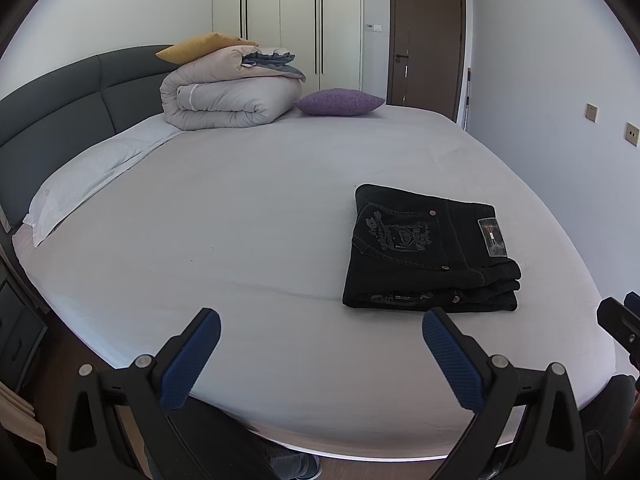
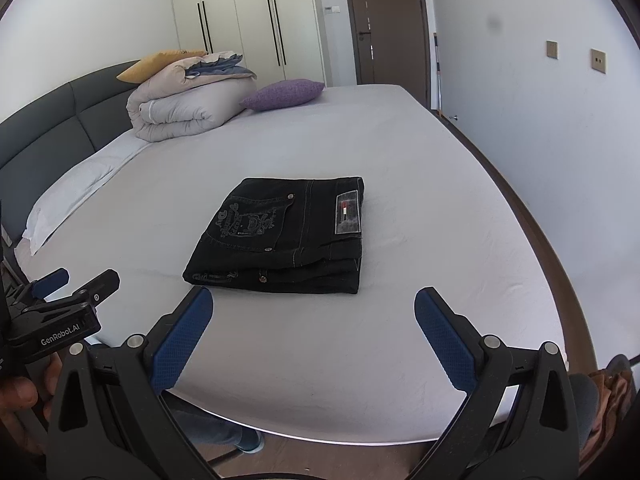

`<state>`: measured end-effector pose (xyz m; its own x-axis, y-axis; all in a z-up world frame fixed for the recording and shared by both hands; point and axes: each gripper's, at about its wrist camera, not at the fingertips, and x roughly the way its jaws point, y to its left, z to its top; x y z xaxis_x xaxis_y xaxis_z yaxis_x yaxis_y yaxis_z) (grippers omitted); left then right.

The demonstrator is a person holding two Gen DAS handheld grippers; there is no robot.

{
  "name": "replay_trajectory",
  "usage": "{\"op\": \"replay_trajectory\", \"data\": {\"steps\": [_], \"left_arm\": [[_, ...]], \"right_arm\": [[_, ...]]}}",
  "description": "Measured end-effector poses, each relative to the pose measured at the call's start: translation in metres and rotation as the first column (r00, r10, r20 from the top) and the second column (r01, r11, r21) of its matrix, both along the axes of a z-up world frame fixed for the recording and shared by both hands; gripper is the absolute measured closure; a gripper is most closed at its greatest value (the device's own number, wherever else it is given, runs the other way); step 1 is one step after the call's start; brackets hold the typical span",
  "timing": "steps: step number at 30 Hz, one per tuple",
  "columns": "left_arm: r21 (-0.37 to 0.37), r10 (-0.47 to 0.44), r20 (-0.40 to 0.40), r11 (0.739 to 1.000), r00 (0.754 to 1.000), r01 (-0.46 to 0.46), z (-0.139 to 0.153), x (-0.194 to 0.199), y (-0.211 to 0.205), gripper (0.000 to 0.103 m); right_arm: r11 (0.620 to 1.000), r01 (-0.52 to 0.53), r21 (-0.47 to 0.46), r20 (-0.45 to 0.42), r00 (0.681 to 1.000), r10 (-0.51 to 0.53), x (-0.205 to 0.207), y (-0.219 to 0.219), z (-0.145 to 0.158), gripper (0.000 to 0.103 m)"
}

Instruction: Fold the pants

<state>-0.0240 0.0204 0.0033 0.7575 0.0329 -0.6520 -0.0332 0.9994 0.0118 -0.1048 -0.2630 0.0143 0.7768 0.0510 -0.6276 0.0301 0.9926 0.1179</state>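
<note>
Beyond our left gripper, whose fingers stand wide apart and empty, we see the folded black pants lying on the bed, ahead and right of the right finger. From the right wrist, our right gripper likewise gapes empty; the pants lie just ahead, between the fingers.

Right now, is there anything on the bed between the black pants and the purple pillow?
No. In both views only bare white sheet lies between the pants and the pillow. The rolled duvet sits off to the side.
</note>
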Motion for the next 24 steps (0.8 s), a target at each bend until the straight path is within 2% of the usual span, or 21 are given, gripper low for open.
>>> {"op": "replay_trajectory", "data": {"steps": [24], "left_arm": [[0.007, -0.023, -0.010, 1.000, 1.000, 0.023, -0.009, 0.001, -0.005, 0.000]], "right_arm": [[1.000, 0.001, 0.017, -0.025, 1.000, -0.001, 0.007, 0.004, -0.012, 0.000]]}}
